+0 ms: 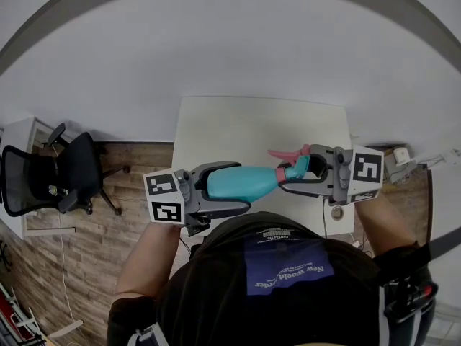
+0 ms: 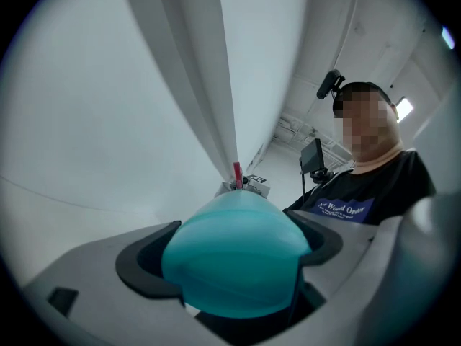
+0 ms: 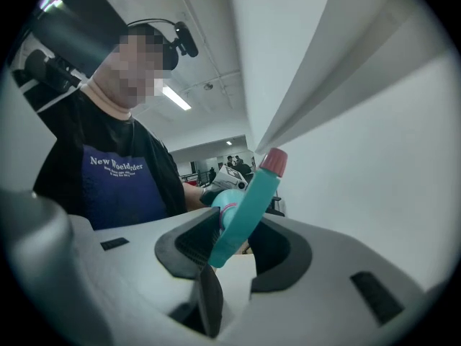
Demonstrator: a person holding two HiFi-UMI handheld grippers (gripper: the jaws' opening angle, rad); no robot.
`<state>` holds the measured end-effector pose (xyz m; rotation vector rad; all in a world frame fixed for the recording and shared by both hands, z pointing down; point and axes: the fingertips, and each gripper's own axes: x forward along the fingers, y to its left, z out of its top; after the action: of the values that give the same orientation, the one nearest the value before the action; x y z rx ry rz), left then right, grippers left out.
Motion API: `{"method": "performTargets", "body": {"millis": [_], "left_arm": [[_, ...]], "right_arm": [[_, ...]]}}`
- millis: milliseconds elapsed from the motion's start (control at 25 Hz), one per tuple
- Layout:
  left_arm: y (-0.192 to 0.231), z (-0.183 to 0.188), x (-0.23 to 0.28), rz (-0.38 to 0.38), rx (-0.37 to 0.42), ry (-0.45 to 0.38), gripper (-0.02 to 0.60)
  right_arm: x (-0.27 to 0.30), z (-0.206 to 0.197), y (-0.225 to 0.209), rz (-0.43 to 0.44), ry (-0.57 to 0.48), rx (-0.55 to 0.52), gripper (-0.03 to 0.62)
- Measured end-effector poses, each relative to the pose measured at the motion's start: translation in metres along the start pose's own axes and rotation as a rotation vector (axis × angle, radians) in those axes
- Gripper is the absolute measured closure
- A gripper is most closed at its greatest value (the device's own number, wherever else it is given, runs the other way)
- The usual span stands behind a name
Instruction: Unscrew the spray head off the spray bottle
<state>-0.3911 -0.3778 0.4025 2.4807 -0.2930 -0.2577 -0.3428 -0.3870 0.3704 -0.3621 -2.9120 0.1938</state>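
Observation:
A teal spray bottle [image 1: 241, 182] hangs level in front of my chest, above the near edge of the white table [image 1: 259, 121]. My left gripper [image 1: 241, 187] is shut on the bottle's body; in the left gripper view its rounded bottom [image 2: 238, 258] fills the gap of that gripper [image 2: 232, 254]. The teal spray head [image 1: 297, 167] with its pink collar and pink trigger [image 1: 283, 153] points right. My right gripper [image 1: 297, 170] is shut on the spray head. In the right gripper view the head [image 3: 248, 207] slants up between the jaws of that gripper [image 3: 234, 240], its pink nozzle tip [image 3: 274, 162] uppermost.
A black office chair [image 1: 57, 179] stands on the wood floor at the left. A small white device with a cable [image 1: 400, 157] lies at the table's right end. A round socket [image 1: 336, 212] sits near the table's front right corner.

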Motion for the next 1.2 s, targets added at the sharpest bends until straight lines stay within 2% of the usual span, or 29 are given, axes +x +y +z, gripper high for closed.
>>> {"method": "performTargets", "body": {"millis": [160, 240, 400, 600, 760, 880, 960, 1200], "left_arm": [[-0.01, -0.011, -0.005, -0.126, -0.263, -0.061, 0.115], [-0.015, -0.016, -0.004, -0.141, -0.278, -0.074, 0.115], [-0.013, -0.005, -0.008, -0.075, -0.152, -0.072, 0.115], [-0.009, 0.003, -0.017, -0.02, -0.064, -0.067, 0.115], [-0.006, 0.004, -0.025, 0.007, -0.019, -0.078, 0.115], [-0.006, 0.009, -0.032, 0.023, 0.032, -0.097, 0.115], [-0.008, 0.011, -0.036, 0.039, 0.094, -0.094, 0.115], [-0.015, 0.015, -0.04, 0.097, 0.342, -0.053, 0.115]], "right_arm": [[0.006, -0.006, 0.029, 0.018, 0.128, -0.249, 0.474], [0.004, -0.011, 0.034, 0.03, 0.174, -0.284, 0.474], [0.008, -0.005, 0.026, 0.011, 0.118, -0.221, 0.474], [0.011, -0.002, 0.014, -0.019, 0.075, -0.114, 0.468], [0.013, -0.005, 0.015, 0.022, 0.074, -0.037, 0.374], [0.008, -0.006, 0.015, 0.061, 0.034, 0.045, 0.327], [-0.001, -0.006, 0.011, 0.089, -0.019, 0.152, 0.315], [-0.015, -0.007, -0.006, 0.181, -0.223, 0.588, 0.315]]}}
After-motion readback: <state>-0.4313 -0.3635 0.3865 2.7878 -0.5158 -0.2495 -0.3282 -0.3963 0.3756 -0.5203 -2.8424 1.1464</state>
